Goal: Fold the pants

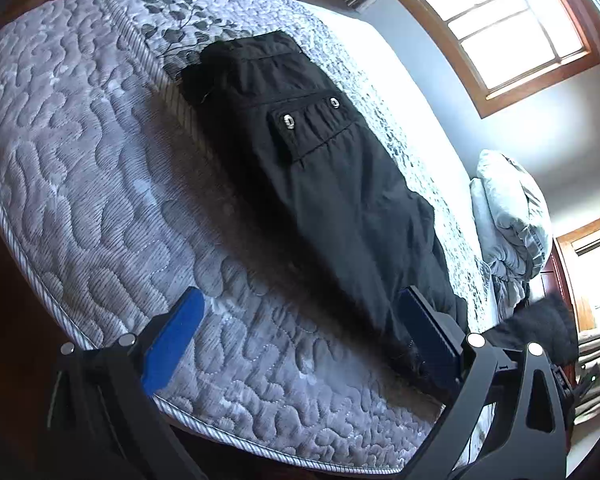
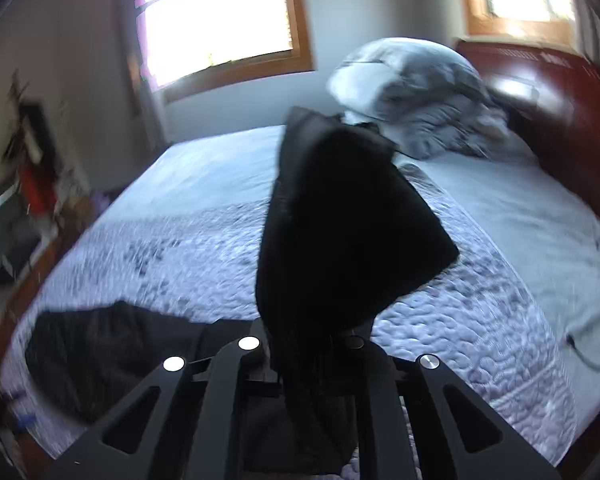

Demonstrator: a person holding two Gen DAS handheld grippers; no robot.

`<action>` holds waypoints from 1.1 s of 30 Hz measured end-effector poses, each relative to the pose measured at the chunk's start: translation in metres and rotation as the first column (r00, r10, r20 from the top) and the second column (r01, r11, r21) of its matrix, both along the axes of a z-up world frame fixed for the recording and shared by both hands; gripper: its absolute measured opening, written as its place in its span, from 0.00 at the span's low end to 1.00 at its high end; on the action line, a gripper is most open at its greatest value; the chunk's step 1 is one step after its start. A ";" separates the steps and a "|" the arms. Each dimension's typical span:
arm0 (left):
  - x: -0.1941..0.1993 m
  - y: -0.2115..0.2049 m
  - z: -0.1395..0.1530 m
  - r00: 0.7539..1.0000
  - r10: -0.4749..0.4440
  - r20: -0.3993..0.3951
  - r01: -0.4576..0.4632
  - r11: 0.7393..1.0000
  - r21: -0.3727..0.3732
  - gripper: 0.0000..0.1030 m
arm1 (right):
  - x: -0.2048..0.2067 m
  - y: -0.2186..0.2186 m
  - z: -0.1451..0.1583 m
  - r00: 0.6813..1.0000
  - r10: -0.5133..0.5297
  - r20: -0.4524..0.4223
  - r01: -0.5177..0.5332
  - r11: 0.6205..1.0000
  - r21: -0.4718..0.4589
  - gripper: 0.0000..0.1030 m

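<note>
Black cargo pants (image 1: 320, 168) are pinched between the closed right gripper (image 2: 312, 344) fingers; the left gripper (image 1: 300, 320) fingers are spread, nothing gripped.

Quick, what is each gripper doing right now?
Left gripper: open, holding nothing.
Right gripper: shut on the black pants, lifting them above the bed.

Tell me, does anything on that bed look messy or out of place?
Only the rumpled pale grey bedding, heaped against the dark red wooden headboard rather than spread over the quilted grey mattress. The black pants lie flat and straight.
</note>
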State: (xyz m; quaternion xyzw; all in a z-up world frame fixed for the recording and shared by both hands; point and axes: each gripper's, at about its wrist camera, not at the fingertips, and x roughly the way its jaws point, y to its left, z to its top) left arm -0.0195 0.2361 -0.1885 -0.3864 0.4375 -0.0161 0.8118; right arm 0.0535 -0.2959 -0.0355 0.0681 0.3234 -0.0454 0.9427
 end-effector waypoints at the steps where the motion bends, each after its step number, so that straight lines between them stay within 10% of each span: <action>1: 0.000 0.000 0.001 1.000 -0.002 0.003 0.002 1.000 -0.002 0.95 | -0.002 0.011 -0.002 1.000 0.018 -0.007 -0.018 1.000 -0.013 0.10; 33: -0.010 0.014 -0.002 1.000 0.019 -0.005 -0.019 0.999 -0.045 0.95 | 0.016 0.164 -0.076 0.933 0.238 -0.271 -0.303 0.924 -0.234 0.10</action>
